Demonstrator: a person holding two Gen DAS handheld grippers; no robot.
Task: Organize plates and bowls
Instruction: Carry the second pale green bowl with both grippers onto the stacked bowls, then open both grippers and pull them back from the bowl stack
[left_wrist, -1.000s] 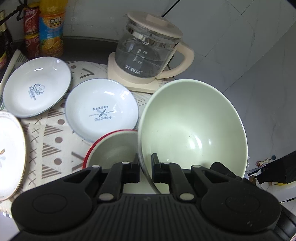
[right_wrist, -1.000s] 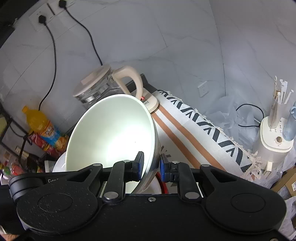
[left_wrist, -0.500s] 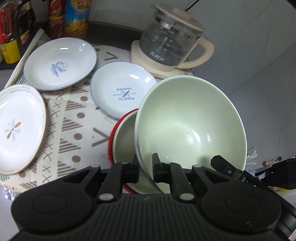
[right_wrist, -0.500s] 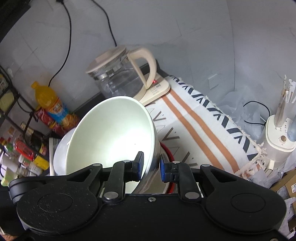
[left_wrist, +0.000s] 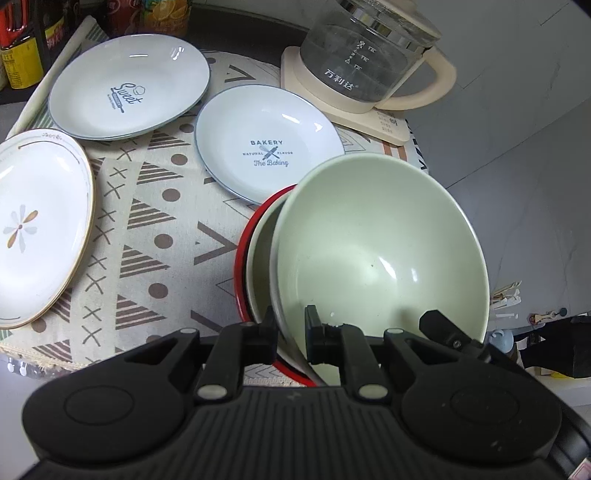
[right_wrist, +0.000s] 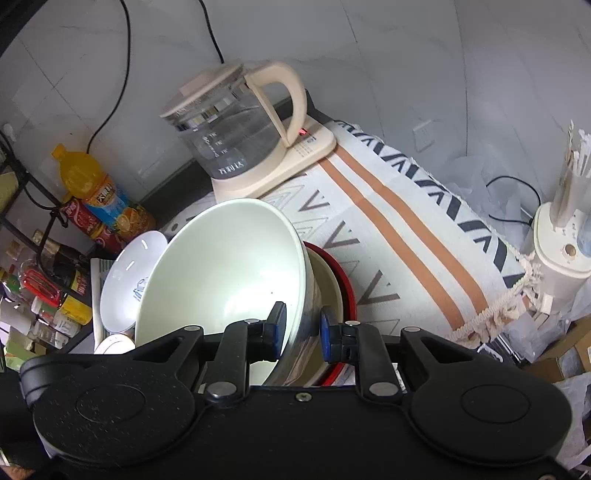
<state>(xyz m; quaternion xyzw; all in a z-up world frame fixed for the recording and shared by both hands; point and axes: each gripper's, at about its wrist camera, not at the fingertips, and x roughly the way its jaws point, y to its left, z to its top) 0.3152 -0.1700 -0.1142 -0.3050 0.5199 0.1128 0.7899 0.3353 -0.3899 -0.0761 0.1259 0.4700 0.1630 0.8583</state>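
Note:
A pale green bowl is held tilted by both grippers over a red-rimmed bowl on the patterned cloth. My left gripper is shut on the green bowl's near rim. My right gripper is shut on the opposite rim of the same bowl; its tip shows in the left wrist view. The red-rimmed bowl lies just beneath. Three plates lie on the cloth: a "Bakery" plate, a "Sweet" plate and a flower plate.
A glass kettle on a cream base stands behind the bowls. Bottles and cans stand at the back left on a rack. A white appliance stands past the cloth's fringed right edge.
Both grippers have carried the green bowl downward and closer to the red-rimmed bowl; the plates and kettle appear higher and larger in view. Both grips are unchanged.

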